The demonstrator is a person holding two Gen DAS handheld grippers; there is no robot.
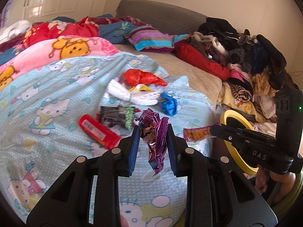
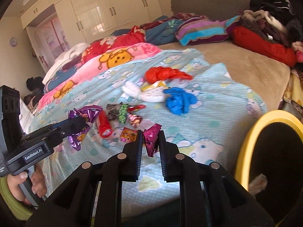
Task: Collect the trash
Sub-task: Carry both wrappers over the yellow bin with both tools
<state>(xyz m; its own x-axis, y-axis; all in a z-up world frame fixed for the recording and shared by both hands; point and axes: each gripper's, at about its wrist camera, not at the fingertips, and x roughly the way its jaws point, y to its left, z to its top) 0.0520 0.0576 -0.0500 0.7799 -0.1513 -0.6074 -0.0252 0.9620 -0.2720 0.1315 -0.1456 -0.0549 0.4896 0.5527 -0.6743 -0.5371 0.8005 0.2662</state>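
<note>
Purple foil is what the left gripper [image 1: 153, 132] holds: a crumpled purple wrapper [image 1: 154, 138] is pinched between its two blue-padded fingers and hangs down below them, lifted above the light blue cartoon blanket [image 1: 56, 98]. The right gripper [image 2: 150, 141] is closed in the same way on a smaller magenta wrapper [image 2: 151, 139], also raised over the blanket.

The yellow-rimmed bin [image 2: 246, 141] is the landmark for the rest. It stands at the edge of the bed, on the right side in both views, and its inside is dark; something pale lies low inside it, but what it is cannot be told. In the right wrist view the magenta wrapper is to the left of the bin, near it but not over its opening. The purple wrapper is farther left of the bin, beyond the right gripper.

More trash lies on the blanket, to the left of the bin and farther from the cameras: a red tube-shaped package [image 1: 98, 130], a dark packet with green print [image 1: 117, 118], an orange snack wrapper [image 2: 128, 135], a crumpled blue bag [image 2: 179, 100], a white bundle [image 1: 128, 94] and a red plastic bag [image 1: 144, 77]. The orange wrapper lies just beside the right gripper's left finger. The blue bag is the piece closest to the bin, though still well apart from it.
</note>
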